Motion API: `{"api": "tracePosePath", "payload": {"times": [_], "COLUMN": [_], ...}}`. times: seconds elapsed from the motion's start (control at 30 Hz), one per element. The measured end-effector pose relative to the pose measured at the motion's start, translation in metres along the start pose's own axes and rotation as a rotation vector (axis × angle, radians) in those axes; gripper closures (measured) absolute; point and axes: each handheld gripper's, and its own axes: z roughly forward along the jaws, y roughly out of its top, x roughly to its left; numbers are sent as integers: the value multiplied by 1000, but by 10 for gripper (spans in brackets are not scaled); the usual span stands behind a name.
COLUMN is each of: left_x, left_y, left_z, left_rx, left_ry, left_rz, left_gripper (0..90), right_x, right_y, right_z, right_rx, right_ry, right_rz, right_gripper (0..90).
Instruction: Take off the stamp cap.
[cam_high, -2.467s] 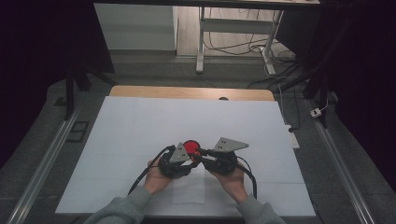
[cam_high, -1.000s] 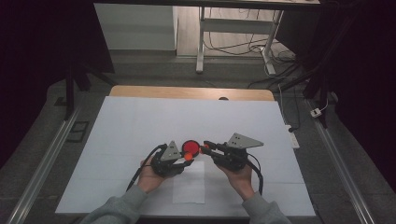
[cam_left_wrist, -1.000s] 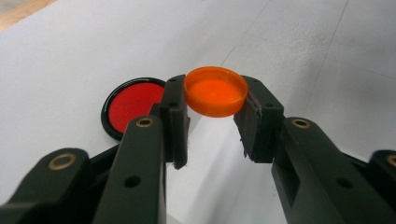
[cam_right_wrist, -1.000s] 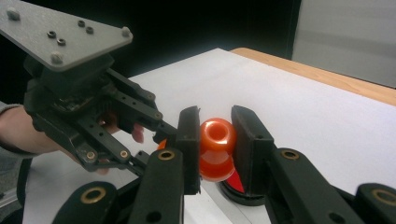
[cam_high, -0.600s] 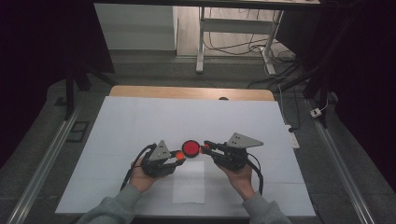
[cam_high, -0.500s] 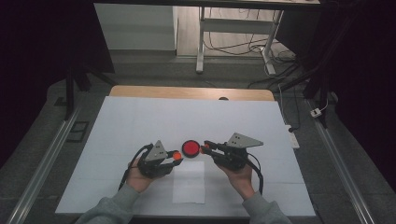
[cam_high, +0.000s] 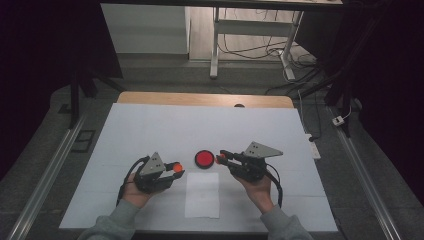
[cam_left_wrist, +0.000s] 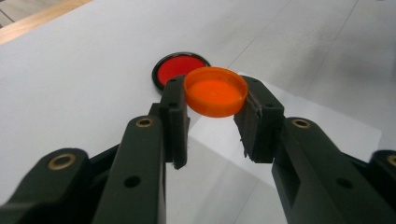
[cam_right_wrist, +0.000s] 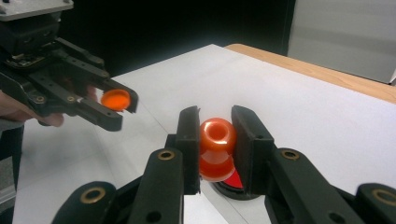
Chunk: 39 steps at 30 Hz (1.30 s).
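Observation:
My left gripper (cam_left_wrist: 215, 95) is shut on a small orange cap (cam_left_wrist: 215, 88), pinched flat by its rim between the two pads. In the high view this gripper (cam_high: 176, 169) hovers left of a red disc with a black rim (cam_high: 204, 158). My right gripper (cam_right_wrist: 217, 122) is shut on a small glossy orange bottle (cam_right_wrist: 216, 140), whose uncapped mouth faces the camera. It sits just right of the disc in the high view (cam_high: 220, 159). The right gripper view has the left gripper (cam_right_wrist: 116, 106) and the cap (cam_right_wrist: 115, 99) off to the left, apart from the bottle.
A white sheet of paper (cam_high: 202, 195) lies on the white table cover (cam_high: 150, 125) in front of the disc. A wooden table edge (cam_high: 200, 99) runs along the back. Metal rails flank the table, and cables lie on the floor behind.
The left gripper has drawn away to the left with the orange cap, off the bottle. The right gripper has held still with the bottle.

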Motion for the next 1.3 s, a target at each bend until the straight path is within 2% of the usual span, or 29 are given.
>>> {"api": "tracePosePath", "payload": {"times": [0.2, 0.83, 1.1, 1.3], "left_x": [5, 16, 18, 20], "left_y": [-13, -46, -54, -58], "left_z": [-15, -56, -65, -65], "left_rx": [-10, -39, -39, -30], "left_ry": [21, 81, 93, 97], "left_rz": [-40, -121, -139, -146], "left_gripper": [650, 650, 649, 649], "right_x": [-1, -3, -4, -5], "right_y": [0, -1, -1, -1], "right_z": [0, 0, 0, -1], "right_rx": [0, 3, 6, 0], "right_ry": [-3, -20, -26, -34], "right_rz": [0, 1, 4, 4], "right_gripper": [725, 724, 723, 724]}}
